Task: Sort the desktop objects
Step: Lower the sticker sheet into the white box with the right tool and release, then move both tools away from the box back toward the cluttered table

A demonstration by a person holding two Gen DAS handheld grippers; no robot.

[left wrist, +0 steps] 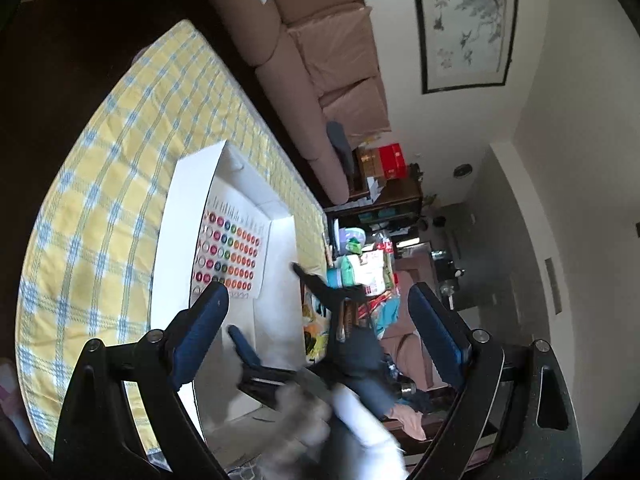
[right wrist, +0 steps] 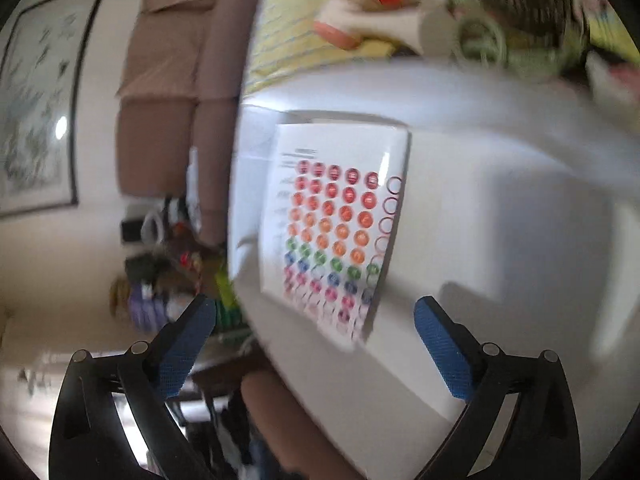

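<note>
While both pairs of tongs stand apart and empty, we judge ourselves between placements. Our left gripper (left wrist: 318, 332) hangs over the near end of the shallow white cardboard box (left wrist: 188, 208); our right gripper (right wrist: 316, 344), blurred, faces the same box (right wrist: 500, 208). Inside lies a white sheet of coloured round stickers (right wrist: 336, 232), against the box's far wall. The box rests on the yellow-and-blue checked tablecloth (left wrist: 104, 184). Unsorted clutter (right wrist: 480, 20) sits past the box's far edge; next we must pick one piece there, too smeared to identify.

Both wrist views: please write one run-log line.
left gripper: open, empty | right gripper: open, empty | sticker sheet: in white box
</note>
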